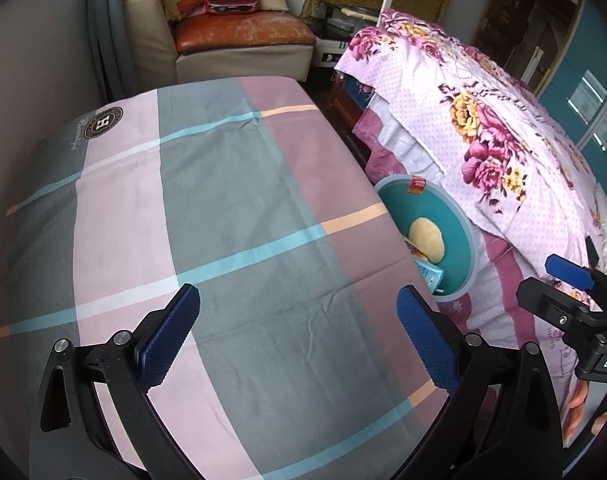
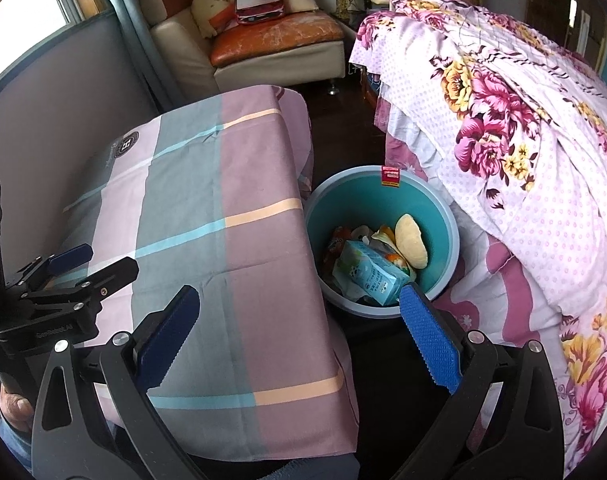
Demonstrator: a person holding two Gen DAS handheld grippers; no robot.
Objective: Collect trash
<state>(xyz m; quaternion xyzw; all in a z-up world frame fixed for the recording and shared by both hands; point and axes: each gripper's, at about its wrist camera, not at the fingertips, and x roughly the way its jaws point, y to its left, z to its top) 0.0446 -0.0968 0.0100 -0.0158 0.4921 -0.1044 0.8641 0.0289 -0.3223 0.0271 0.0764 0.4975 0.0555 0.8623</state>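
Both tools are empty and spread wide. The left hand-held gripper (image 1: 297,334) hangs over the desk (image 1: 223,200), whose checked cloth shows no litter in either view. The right hand-held gripper (image 2: 299,336) is held off the desk's edge, aimed down toward the bin (image 2: 451,240) — jaws apart, nothing between them.

The trash sits in that blue bin, which stands on the floor in the gap between the desk and the bed (image 2: 523,140), tucked close so things can be dropped straight off the desk's side. Inside lie a milk carton (image 2: 367,276), a pale yellow peel (image 2: 411,246) and some crumpled wrappers (image 2: 339,240), heaped against the near wall.

With the cloth bare and the bin loaded, the collecting looks finished, or nearly so.
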